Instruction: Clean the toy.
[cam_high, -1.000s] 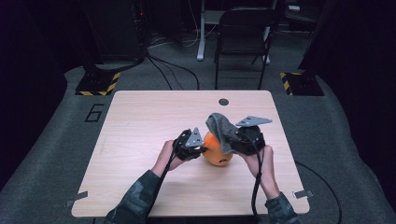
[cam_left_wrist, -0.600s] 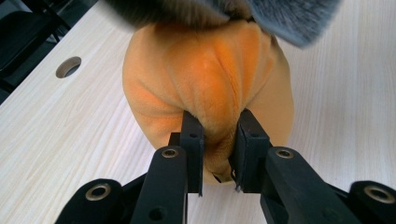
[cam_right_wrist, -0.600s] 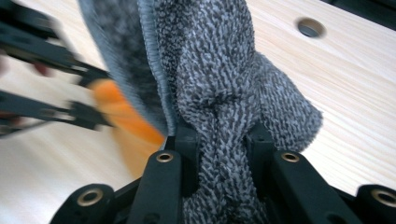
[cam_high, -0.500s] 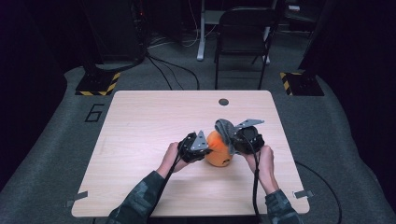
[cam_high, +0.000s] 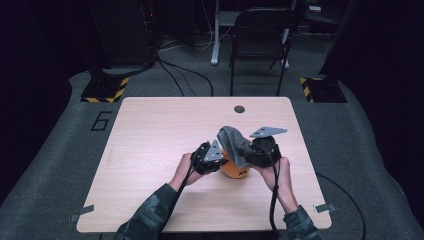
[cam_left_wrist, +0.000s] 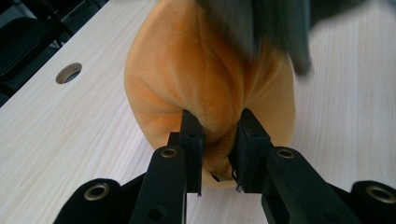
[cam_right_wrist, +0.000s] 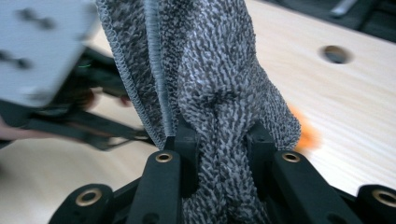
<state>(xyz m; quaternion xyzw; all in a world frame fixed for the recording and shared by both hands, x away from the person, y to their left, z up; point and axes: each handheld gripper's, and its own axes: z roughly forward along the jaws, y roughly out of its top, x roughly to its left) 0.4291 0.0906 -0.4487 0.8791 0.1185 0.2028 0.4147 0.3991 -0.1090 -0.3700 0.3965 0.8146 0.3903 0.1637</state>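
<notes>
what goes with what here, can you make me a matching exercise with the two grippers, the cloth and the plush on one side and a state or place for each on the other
Column one:
1. left gripper
2. right gripper
3. grey cloth
4. orange plush

Column two:
A. draped over the top of the orange thing
B. shut on a fold of orange fabric
C. resting on the wooden table, between the two grippers
D. shut on a bunch of grey terry

Pairs: 1-B, 2-D, 3-A, 4-C
</notes>
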